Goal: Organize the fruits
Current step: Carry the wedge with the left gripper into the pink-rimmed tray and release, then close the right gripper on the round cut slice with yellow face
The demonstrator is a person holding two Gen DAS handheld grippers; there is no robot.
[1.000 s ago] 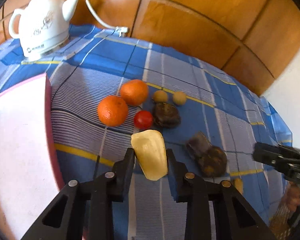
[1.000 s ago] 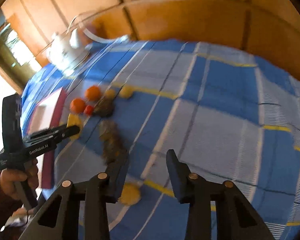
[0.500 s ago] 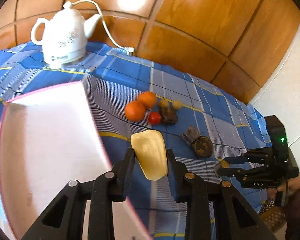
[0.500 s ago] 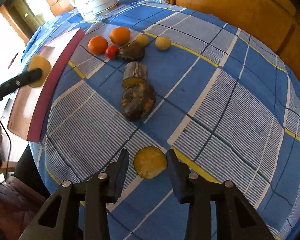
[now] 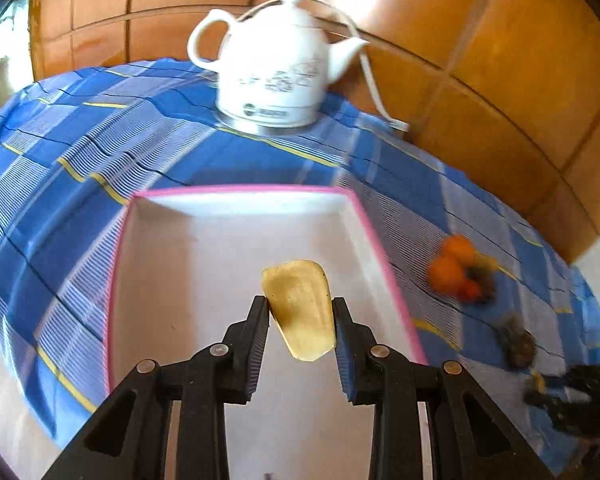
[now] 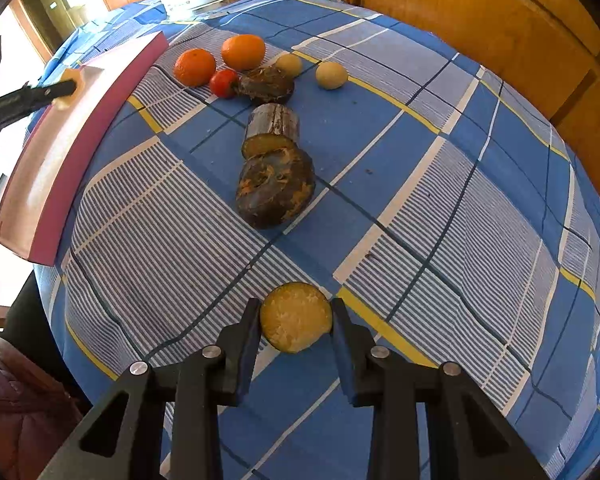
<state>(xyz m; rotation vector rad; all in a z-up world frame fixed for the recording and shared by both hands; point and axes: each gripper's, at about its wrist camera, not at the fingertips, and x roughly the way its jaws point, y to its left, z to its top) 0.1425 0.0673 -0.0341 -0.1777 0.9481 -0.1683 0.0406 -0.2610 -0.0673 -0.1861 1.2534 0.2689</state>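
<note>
Fruits lie scattered on a blue checked tablecloth [image 6: 440, 184] that covers the round table. Largest of what rests on it is a pink-rimmed white tray [image 5: 204, 256] near a white electric kettle [image 5: 272, 68]. Right of the tray sit a dark rotted chunk [image 6: 276, 188] touching a cut dark cylinder [image 6: 272, 124], then two oranges [image 6: 195, 67], a small tomato [image 6: 224, 83] and two pale round fruits [image 6: 331, 75]. Over the tray, the left gripper [image 5: 301, 312] is clenched on a yellow fruit slice [image 5: 300, 308]. At the table's near edge, the right gripper [image 6: 296, 316] is closing around a round yellow cut piece [image 6: 296, 316], its pads just meeting the sides.
</note>
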